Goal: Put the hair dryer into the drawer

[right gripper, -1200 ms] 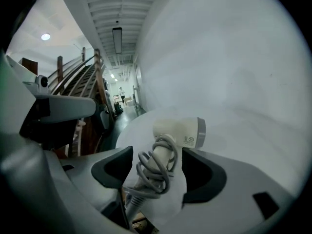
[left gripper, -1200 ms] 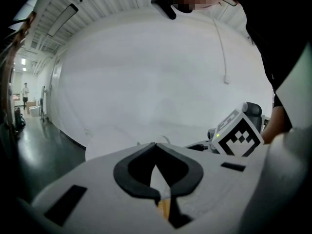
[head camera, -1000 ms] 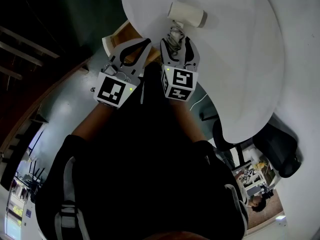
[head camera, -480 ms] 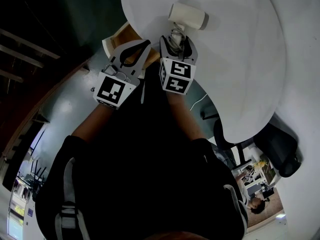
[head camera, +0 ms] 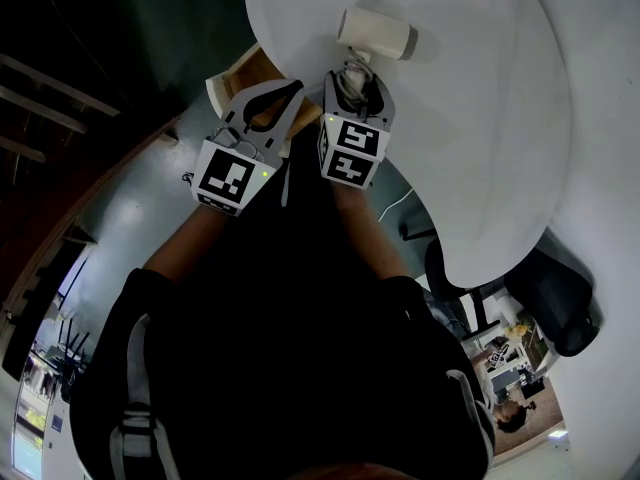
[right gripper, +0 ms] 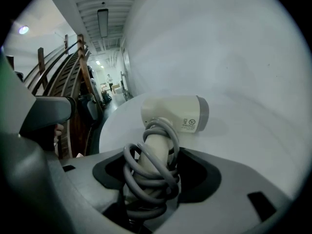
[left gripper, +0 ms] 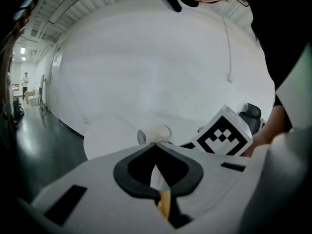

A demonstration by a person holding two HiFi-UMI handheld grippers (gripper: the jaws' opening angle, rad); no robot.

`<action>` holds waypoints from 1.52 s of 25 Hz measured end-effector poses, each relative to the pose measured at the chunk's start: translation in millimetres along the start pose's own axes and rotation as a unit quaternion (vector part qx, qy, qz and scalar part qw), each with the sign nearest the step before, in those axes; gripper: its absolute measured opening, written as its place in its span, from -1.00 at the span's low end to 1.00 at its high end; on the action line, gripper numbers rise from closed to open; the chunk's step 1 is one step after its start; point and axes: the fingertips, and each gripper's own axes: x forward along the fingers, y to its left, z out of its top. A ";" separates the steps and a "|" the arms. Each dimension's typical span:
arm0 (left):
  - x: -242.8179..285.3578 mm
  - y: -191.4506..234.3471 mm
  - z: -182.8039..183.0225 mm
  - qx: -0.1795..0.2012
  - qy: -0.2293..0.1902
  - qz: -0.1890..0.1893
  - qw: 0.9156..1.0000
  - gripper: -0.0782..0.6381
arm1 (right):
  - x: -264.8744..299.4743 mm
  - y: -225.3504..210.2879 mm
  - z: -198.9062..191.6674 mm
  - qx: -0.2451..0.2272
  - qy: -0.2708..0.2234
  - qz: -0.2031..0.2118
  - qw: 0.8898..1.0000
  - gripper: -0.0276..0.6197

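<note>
The white round table (head camera: 480,118) and the hair dryer (head camera: 375,31) lying on it have not shifted over the last second. What has moved is the right tongs (head camera: 355,80), which have dipped lower and tipped more steeply, so their marker cube (head camera: 352,151) shows more of its top face. Their jaws now straddle the dryer's handle (right gripper: 157,147) and are closing, with a little gap left on each side, so nothing is clamped yet. The left tongs (head camera: 293,90) have hardly stirred: jaws together, empty, hanging just beside the right pair over the table's near edge. I judge the pick-up is about to be made, with the whole carry to the drawer still to come.

The table is smooth, matt and plain, with a curved rim. Below that rim, under the left tongs, sits a pale wooden box shape (head camera: 240,73). It may be the open drawer, though the head view is too dark there to be sure.

The dryer is a short, stubby barrel of cream plastic with a grey band at one end and a small printed label on its side. Both tongs are light grey plastic with black, curved liners. The handle is a cream cylinder wound in loose loops of grey rubbery cord (right gripper: 146,179), which makes it fat, lumpy and probably springy under the pads.
</note>
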 end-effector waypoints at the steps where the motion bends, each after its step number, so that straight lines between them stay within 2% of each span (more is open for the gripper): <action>1: 0.0 -0.3 -0.9 0.001 0.001 0.000 1.000 -0.76 | -0.7 -1.1 -0.1 -0.001 -0.002 0.000 1.000 -0.02; 6: -3.1 -3.4 -2.6 0.003 0.003 0.002 1.000 -0.76 | -8.6 -5.0 -2.0 -0.007 0.000 0.008 1.000 -0.05; 12: -8.8 -8.5 -5.6 0.003 0.000 0.001 1.000 -0.76 | -20.2 -3.8 -2.4 0.010 -0.004 0.021 1.000 -0.06; 24: -27.0 -8.8 2.7 0.011 -0.018 0.015 1.000 -0.76 | -53.7 12.8 27.4 -0.027 -0.046 0.042 0.998 -0.06; 38: -52.5 -7.9 3.8 0.001 -0.030 0.060 0.998 -0.76 | -82.0 50.3 30.1 -0.100 -0.056 0.107 0.988 -0.06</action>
